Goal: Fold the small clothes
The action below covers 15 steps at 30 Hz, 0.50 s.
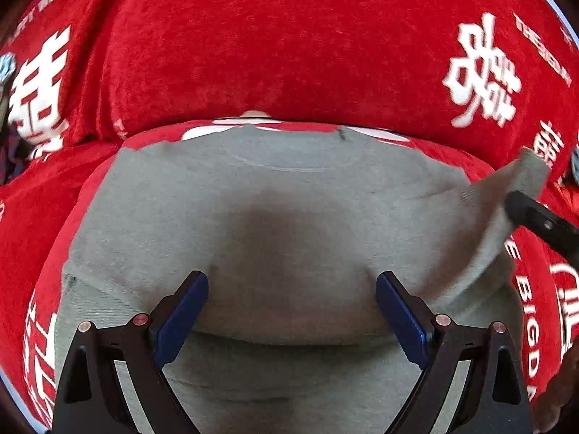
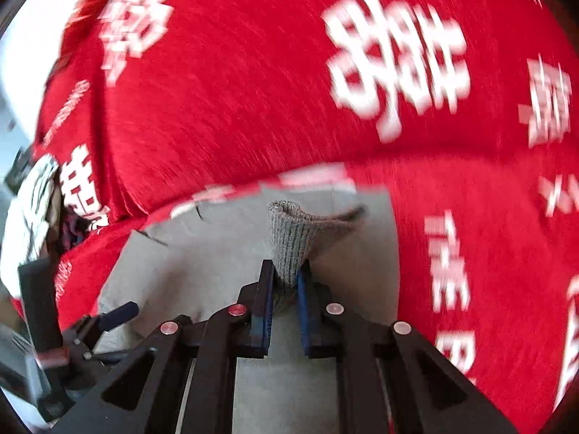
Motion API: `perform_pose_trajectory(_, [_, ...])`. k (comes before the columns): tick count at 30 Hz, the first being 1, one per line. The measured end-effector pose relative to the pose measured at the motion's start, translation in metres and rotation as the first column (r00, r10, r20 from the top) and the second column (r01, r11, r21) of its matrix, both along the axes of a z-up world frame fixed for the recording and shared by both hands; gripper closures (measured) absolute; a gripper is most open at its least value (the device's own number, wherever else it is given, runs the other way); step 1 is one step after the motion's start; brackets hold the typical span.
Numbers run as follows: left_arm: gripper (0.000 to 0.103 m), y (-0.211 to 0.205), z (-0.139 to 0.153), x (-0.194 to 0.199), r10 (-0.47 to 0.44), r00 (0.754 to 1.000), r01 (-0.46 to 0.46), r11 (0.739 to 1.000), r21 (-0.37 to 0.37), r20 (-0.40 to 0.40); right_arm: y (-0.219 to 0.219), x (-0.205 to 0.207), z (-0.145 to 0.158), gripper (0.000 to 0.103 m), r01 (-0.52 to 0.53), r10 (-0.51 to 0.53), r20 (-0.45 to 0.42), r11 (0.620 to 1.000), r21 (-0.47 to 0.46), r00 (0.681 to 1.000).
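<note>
A small grey knitted garment (image 1: 275, 224) lies spread flat on a red plush cloth printed with white characters (image 1: 289, 43), its neckline at the far edge and its body running back toward both grippers.

The right gripper (image 2: 286, 282) has its 2 blue-padded jaws pinched narrow on a ribbed grey cuff (image 2: 293, 238), which stands up out of the jaws like a little funnel, lifted clear of the garment's body. In the left wrist view that same sleeve (image 1: 506, 209) rises at the garment's right side, with the right gripper's dark finger against it.

The left gripper (image 1: 292, 311) hangs over the near, lower part of the garment with its jaws wide apart and nothing between them; the fabric lies under and beyond the tips, and I can't say whether the pads touch it.

The coming move, I'd judge, turns on this: the sleeve is on the right, the body spreads away to the left of it, so the held cuff must travel leftward across the chest. The right hand does the carrying; the left, nearer the hem, could pin the body.
</note>
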<state>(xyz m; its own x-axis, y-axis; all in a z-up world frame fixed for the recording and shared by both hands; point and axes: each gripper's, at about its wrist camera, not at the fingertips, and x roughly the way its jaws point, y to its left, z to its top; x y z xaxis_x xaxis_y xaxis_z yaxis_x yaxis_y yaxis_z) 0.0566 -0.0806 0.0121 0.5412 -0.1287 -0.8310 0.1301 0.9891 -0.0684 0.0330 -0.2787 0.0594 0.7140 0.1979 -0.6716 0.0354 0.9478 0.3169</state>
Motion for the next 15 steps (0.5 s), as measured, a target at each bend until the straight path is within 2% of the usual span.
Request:
perform_pose_trajectory(2, [0.008, 0.003, -0.007, 0.004, 0.005, 1.0, -0.005, 1.0, 0.01, -0.03, 0.0, 0.001, -0.005, 0.09, -0.009, 0.008, -0.003, 1.0, -0.028, 1.0])
perform_pose_trajectory(4, [0.008, 0.004, -0.013, 0.004, 0.002, 0.999, -0.001, 1.0, 0.029, -0.035, -0.005, 0.004, -0.024, 0.089, -0.009, 0.006, -0.068, 0.999, -0.042, 0.998])
perform_pose_trajectory(7, [0.008, 0.003, -0.014, 0.0, -0.02, 0.999, 0.022, 0.999, 0.043, -0.025, -0.016, -0.006, -0.046, 0.072, 0.004, -0.012, -0.159, 0.998, -0.055, 0.987])
perform_pose_trajectory(9, [0.008, 0.005, -0.01, 0.0, -0.033, 0.999, 0.034, 0.999, 0.029, -0.028, -0.027, -0.023, -0.043, 0.069, 0.013, -0.017, -0.125, 1.0, -0.028, 0.992])
perform_pose_trajectory(12, [0.008, 0.008, -0.005, 0.005, -0.017, 1.0, 0.018, 1.0, 0.019, -0.023, -0.032, -0.04, -0.022, 0.057, 0.088, -0.097, -0.063, 0.988, -0.126, 0.993])
perform_pose_trajectory(13, [0.008, 0.006, -0.006, 0.008, -0.011, 0.999, 0.012, 1.0, 0.015, -0.033, -0.03, -0.041, -0.012, 0.053, 0.089, -0.093, -0.03, 0.987, -0.135, 0.995])
perform_pose_trajectory(15, [0.009, -0.002, -0.008, 0.011, -0.015, 0.999, 0.016, 1.0, 0.015, -0.05, -0.022, -0.035, -0.001, 0.053, 0.065, -0.067, -0.007, 0.987, -0.144, 0.998])
